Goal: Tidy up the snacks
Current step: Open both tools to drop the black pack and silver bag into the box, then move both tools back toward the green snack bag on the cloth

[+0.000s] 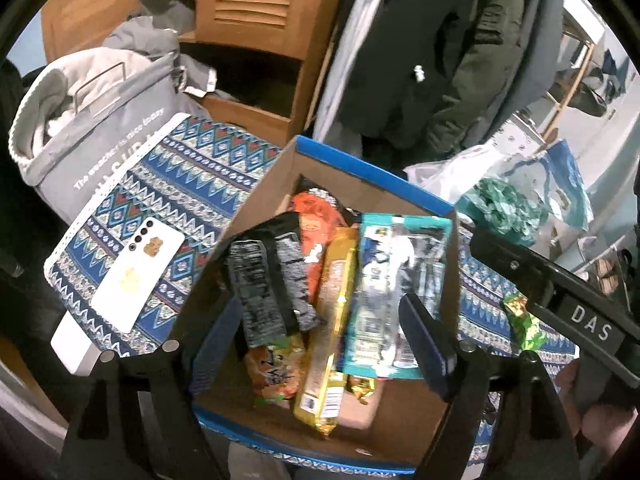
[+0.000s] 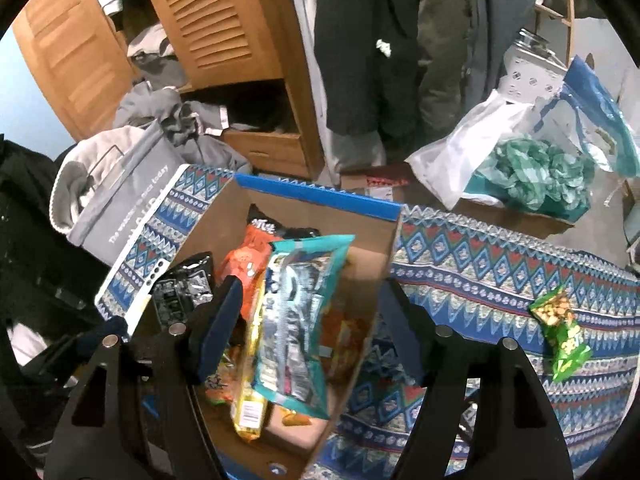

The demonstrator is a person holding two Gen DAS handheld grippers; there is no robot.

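a: nearest the lens in the left wrist view, the left gripper [image 1: 320, 344] spreads its blue-padded fingers wide at the bottom of the frame, over the cardboard box [image 1: 264, 196]. nothing sits between them.

b: and the right gripper [image 2: 312, 328]?

a: just as wide, bottom centre of the right wrist view, straddling the box's right wall. whether a pad touches the cardboard cannot be told.

b: where are the snacks?

a: packed upright in the box at frame centre: a teal packet [image 1: 396, 292], a yellow packet [image 1: 332, 332], an orange bag [image 1: 316, 232] behind, black packets [image 1: 268, 288] to the left.

b: anything outside it?

a: a green snack packet [image 2: 560, 336] lies alone on the patterned cloth [image 2: 480, 264], right of frame, well apart from the box. a white phone [image 1: 136, 276] rests on the cloth at left.
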